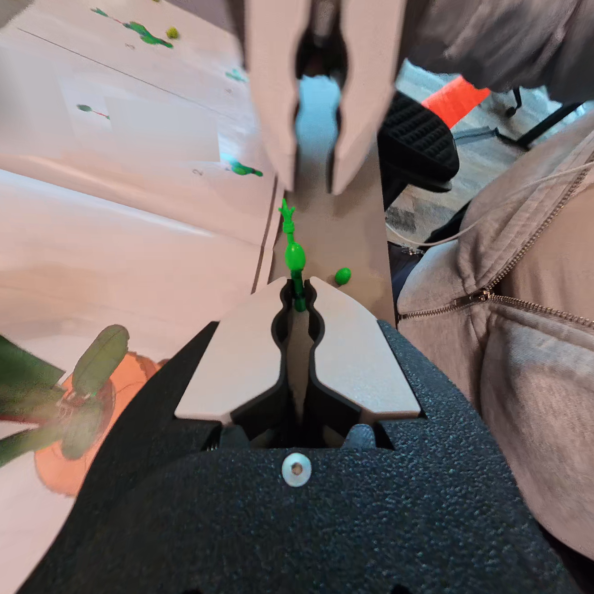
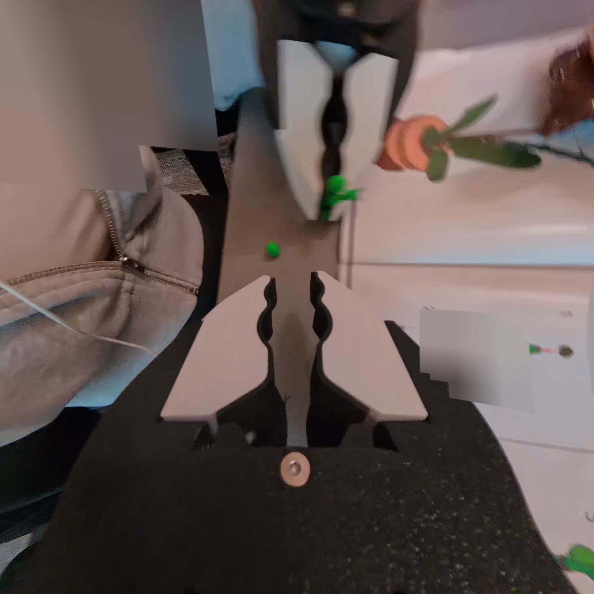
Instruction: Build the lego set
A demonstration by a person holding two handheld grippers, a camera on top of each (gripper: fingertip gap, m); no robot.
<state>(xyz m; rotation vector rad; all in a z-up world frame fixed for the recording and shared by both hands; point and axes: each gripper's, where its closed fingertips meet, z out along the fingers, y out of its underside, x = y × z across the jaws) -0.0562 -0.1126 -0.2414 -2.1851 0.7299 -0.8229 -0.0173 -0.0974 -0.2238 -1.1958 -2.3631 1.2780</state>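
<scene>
My left gripper (image 1: 299,283) is shut on the base of a thin green lego stem (image 1: 294,257) with an oval green piece on it and a small leafy tip pointing away. A loose green oval piece (image 1: 342,275) lies on the brown table strip just right of the stem. My right gripper (image 2: 292,277) is open and empty; it faces the left one and shows in the left wrist view (image 1: 313,189) beyond the stem tip. In the right wrist view the left gripper (image 2: 326,215) holds the stem (image 2: 336,194), and the loose oval piece (image 2: 273,249) lies between the grippers.
An open instruction booklet (image 1: 128,160) with printed plant pictures covers the table on one side. A person in a grey zip hoodie (image 1: 498,321) sits at the table edge. A black chair armrest (image 1: 418,144) is beyond the edge. One gripper's finger ends stand about 5 cm off the other's.
</scene>
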